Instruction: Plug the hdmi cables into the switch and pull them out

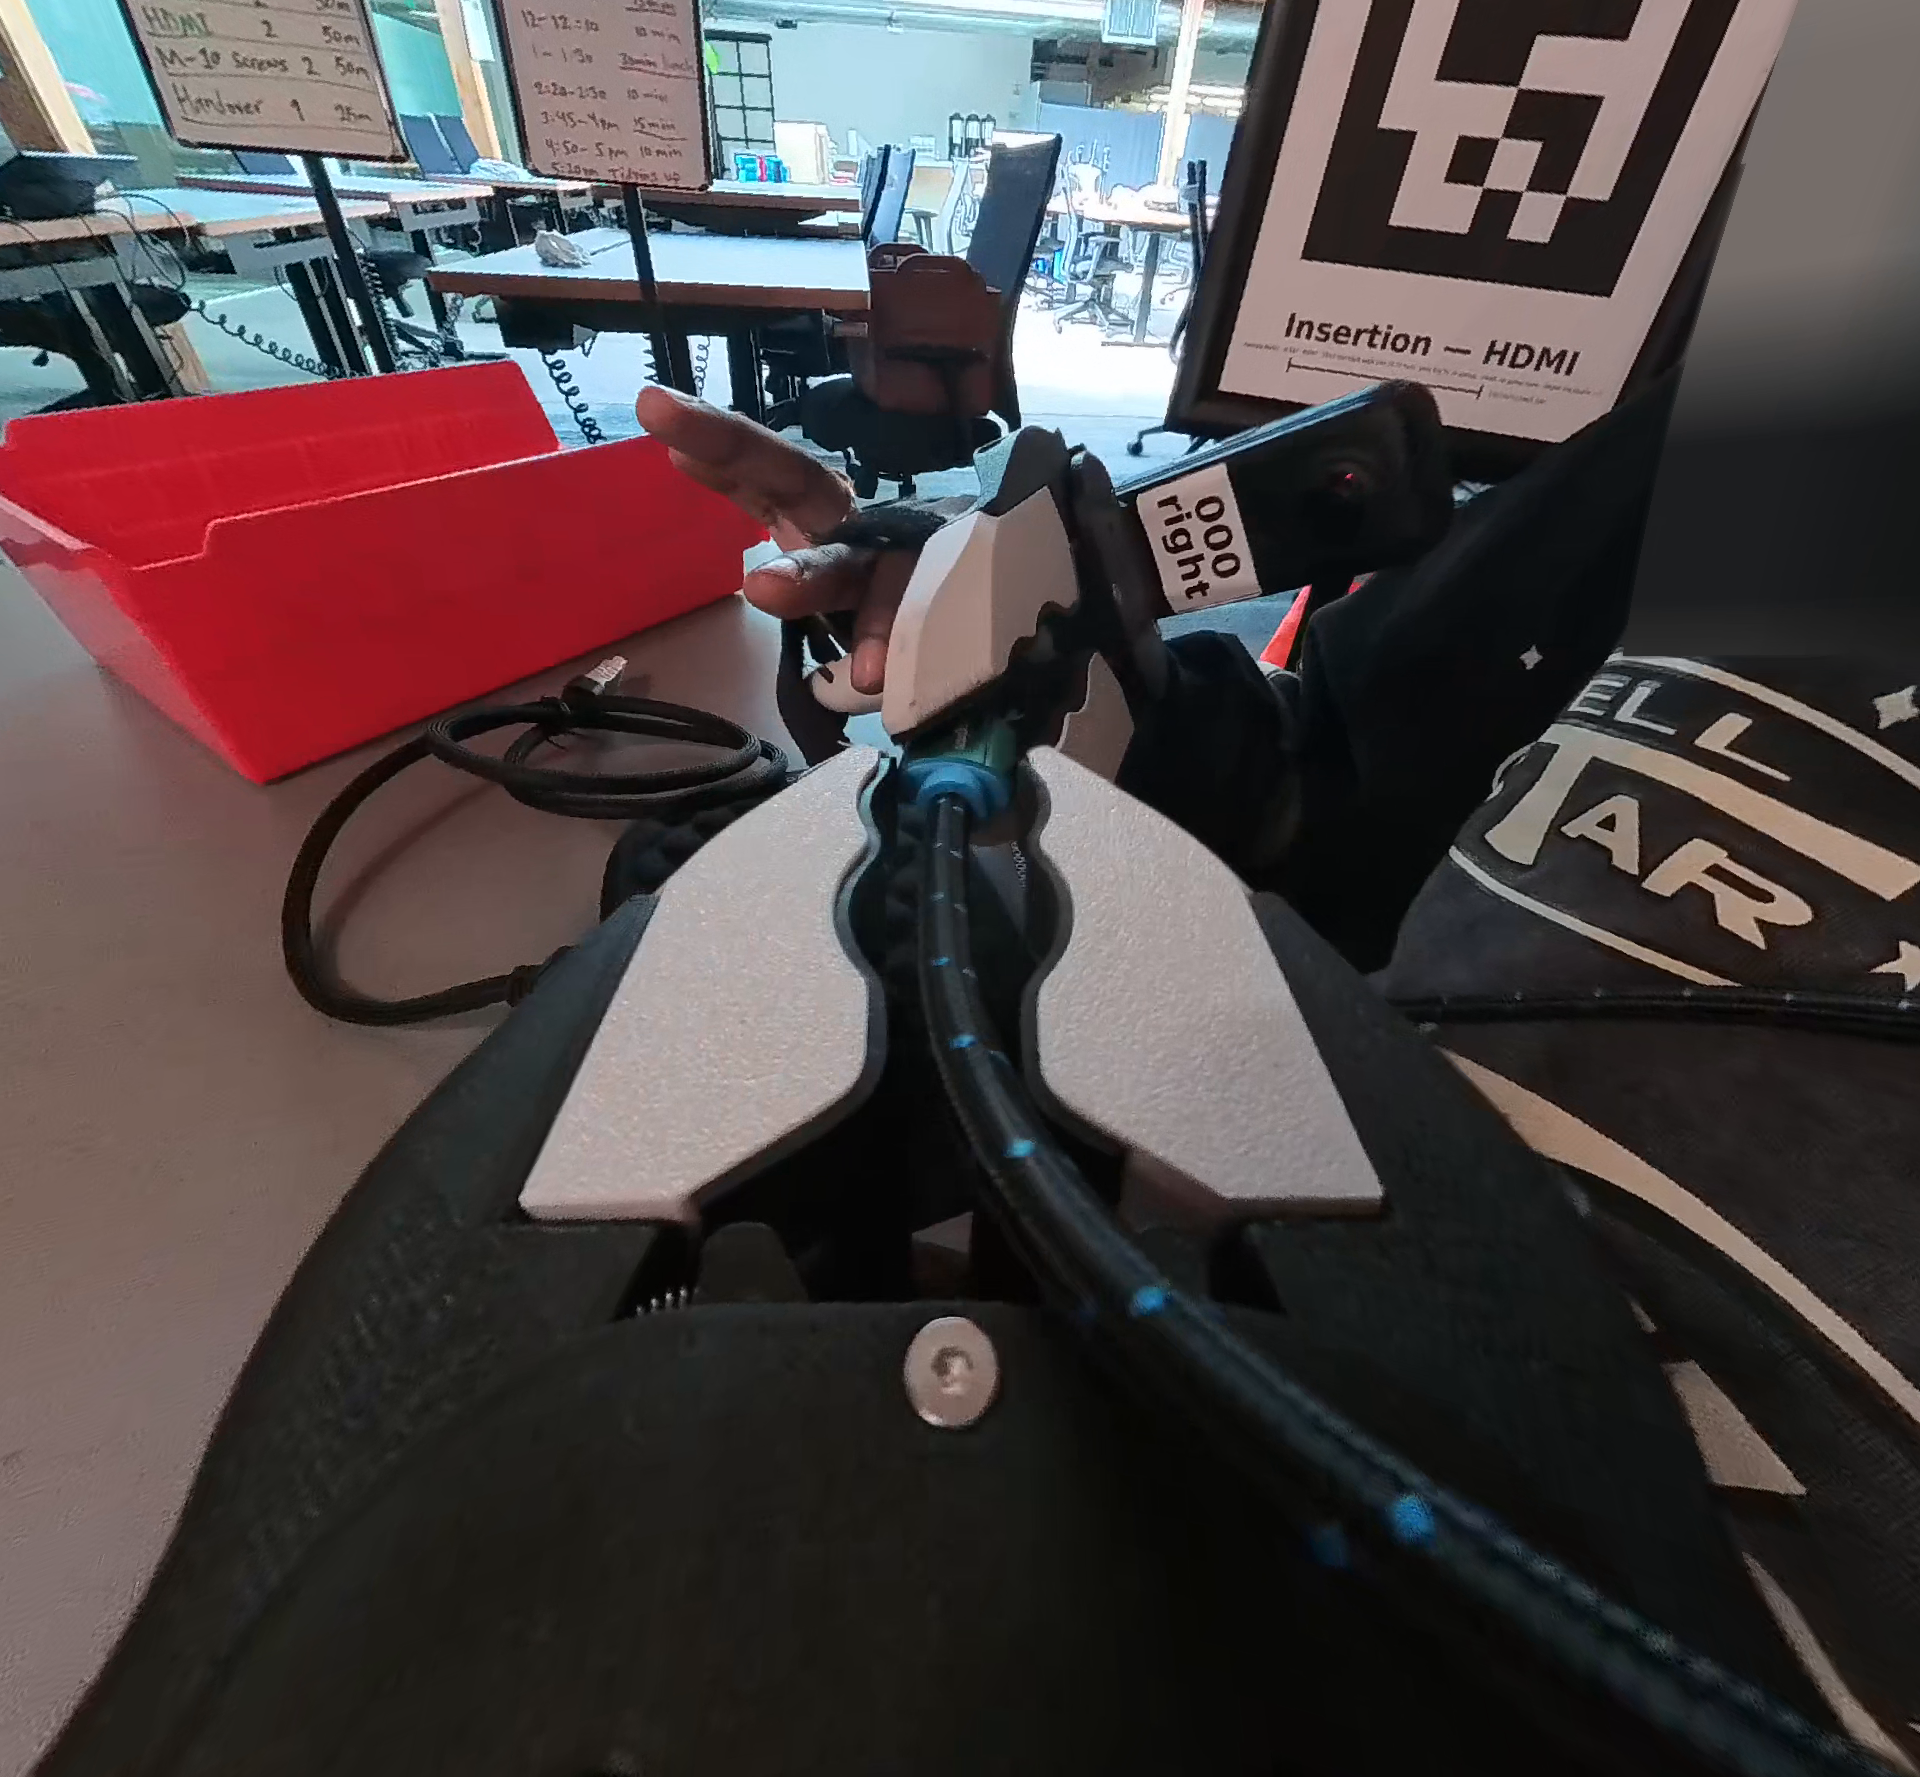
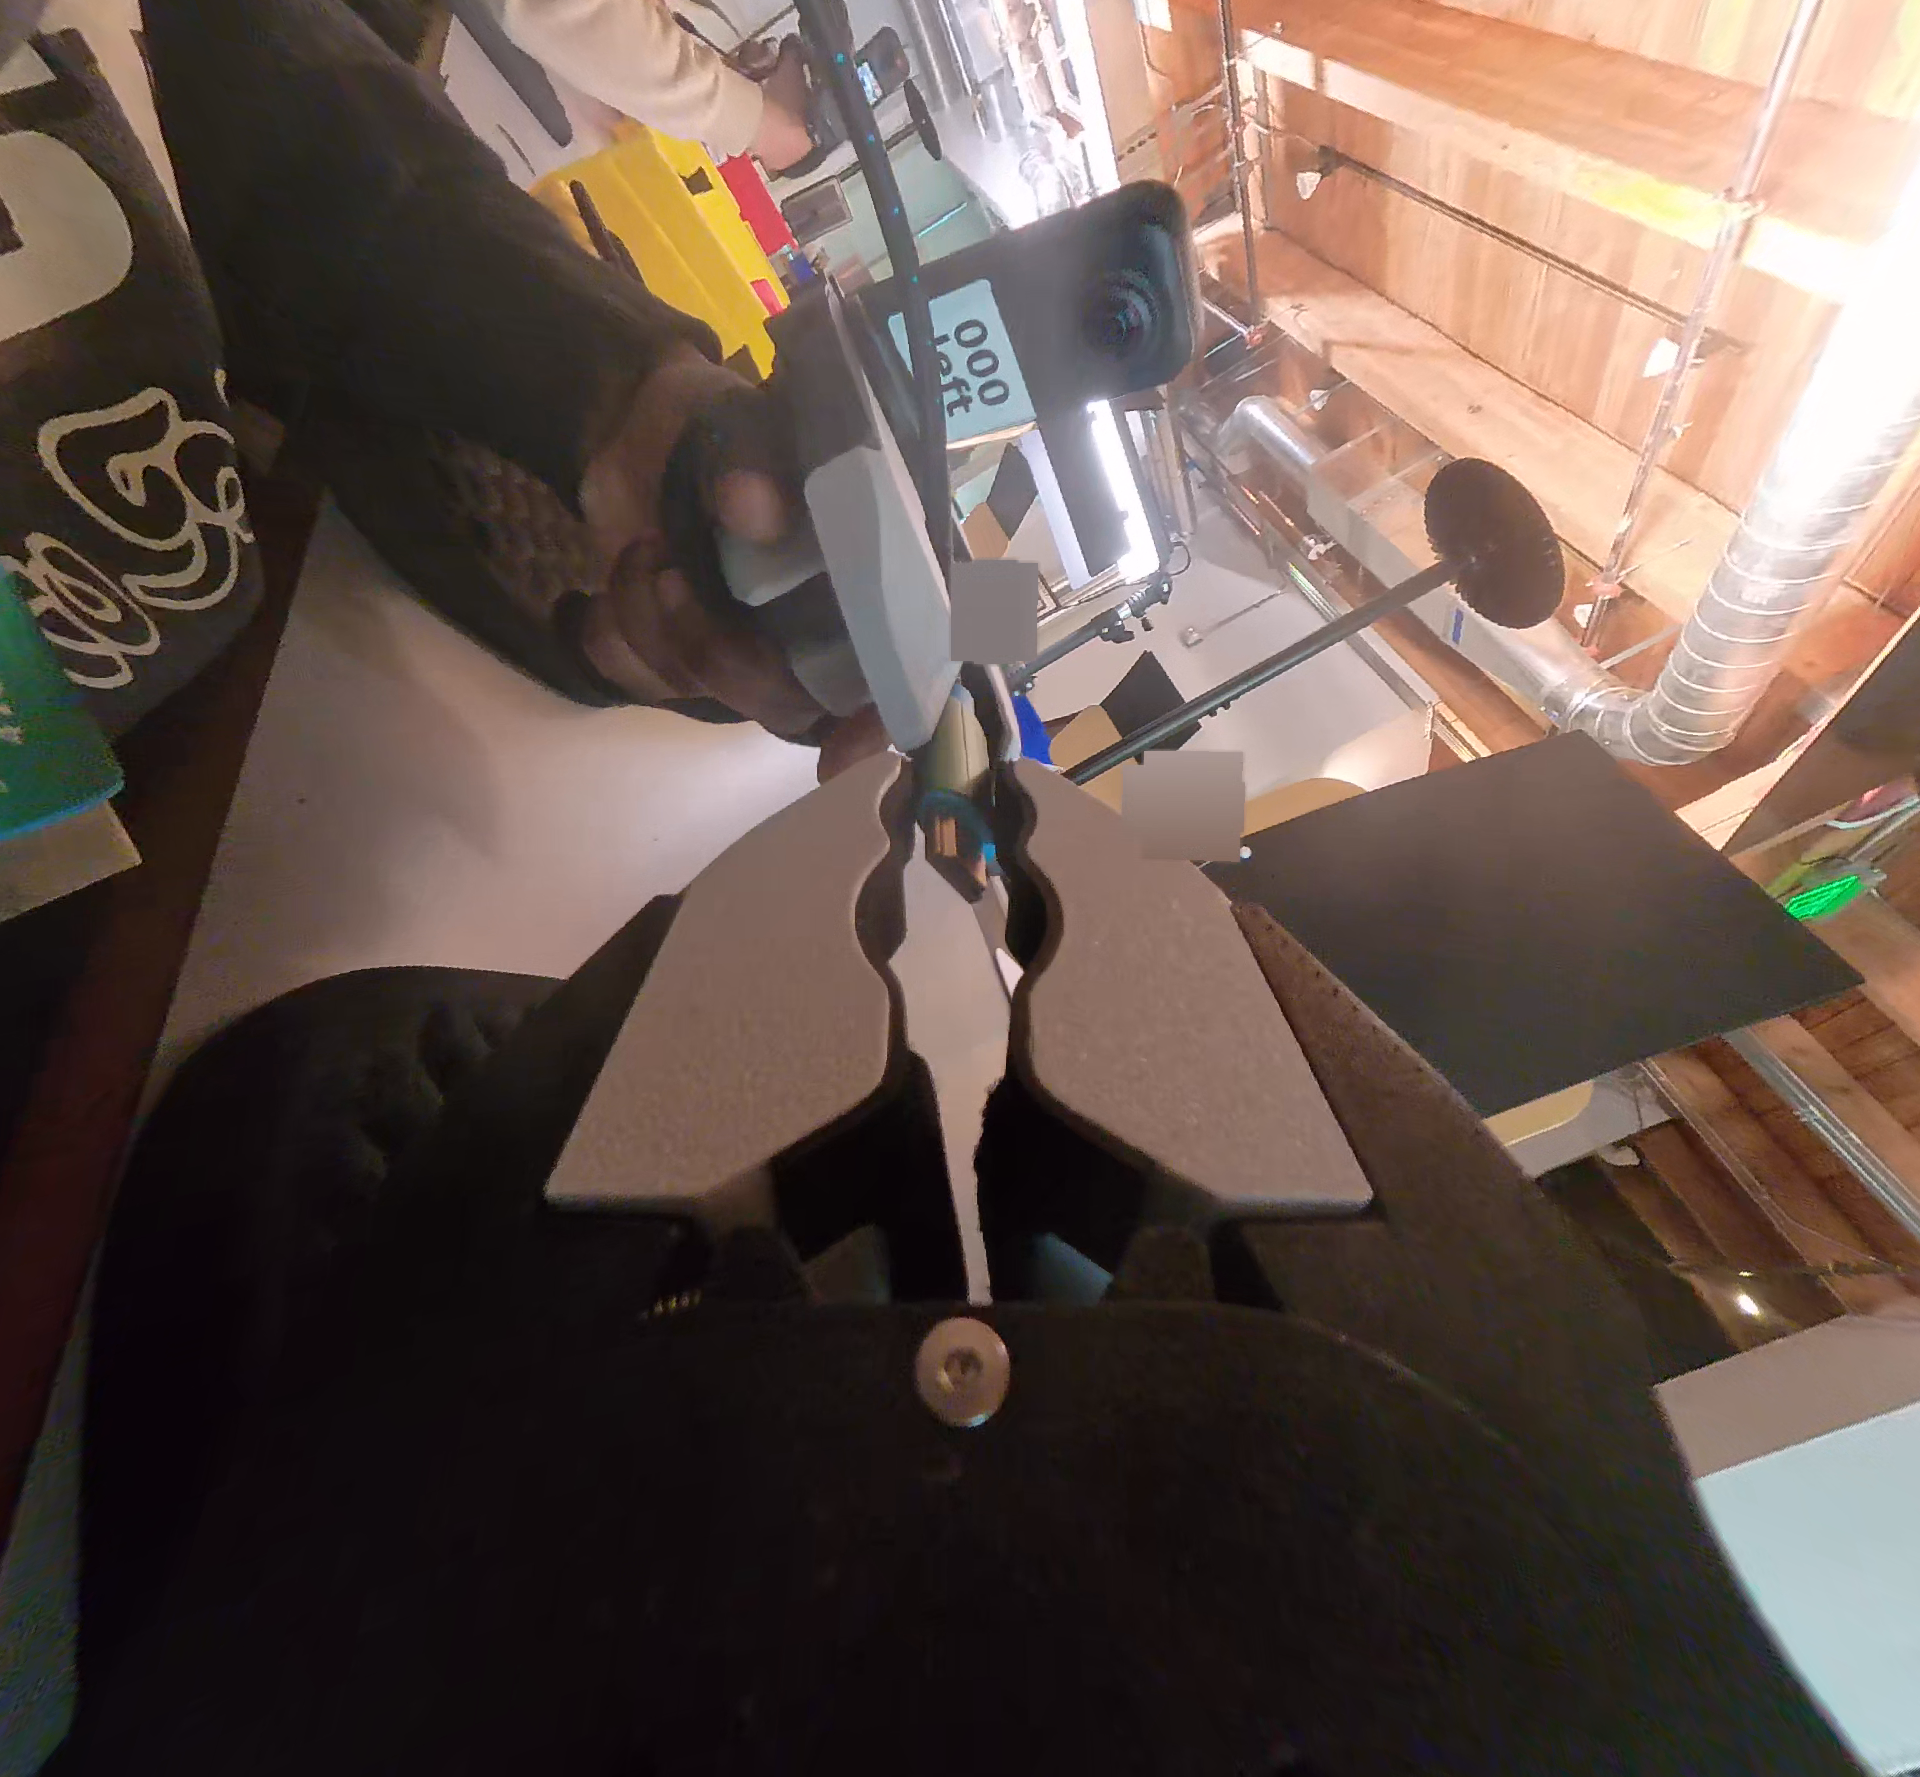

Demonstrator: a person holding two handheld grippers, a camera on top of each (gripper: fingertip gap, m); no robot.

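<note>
Left wrist view: the left gripper [image 1: 951, 782] is clenched at its tips on the blue-collared plug [image 1: 948, 785] of an HDMI cable [image 1: 1049, 1197], a black braid flecked with blue that runs back between the fingers and off the near right corner. Meeting it head-on from the far side is the right gripper [image 1: 935, 725], its grey fingers also closed around the greenish body of the same plug, so both grippers grasp one connector, raised above the counter [image 1: 135, 1083]. A bare hand [image 1: 790, 522] with open fingers shows just behind the right gripper. On the counter to the left lies a second, plain black cable [image 1: 582, 751], coiled, its metal plug [image 1: 603, 676] free and pointing toward a red bin [image 1: 343, 574] farther left. A framed marker card [image 1: 1507, 127] stands at far right; two whiteboards [image 1: 416, 2] on stands rise at far left. Right wrist view: the right gripper [image 2: 951, 839] holds the plug [image 2: 956, 828] between its tips, the connector end pointing back along the fingers. The left gripper [image 2: 940, 740] grips the same plug from the opposite side, held by a hand [image 2: 675, 584] in a dark sleeve, with the cable [image 2: 883, 158] arching away above it. The switch is not identifiable in either view.
</note>
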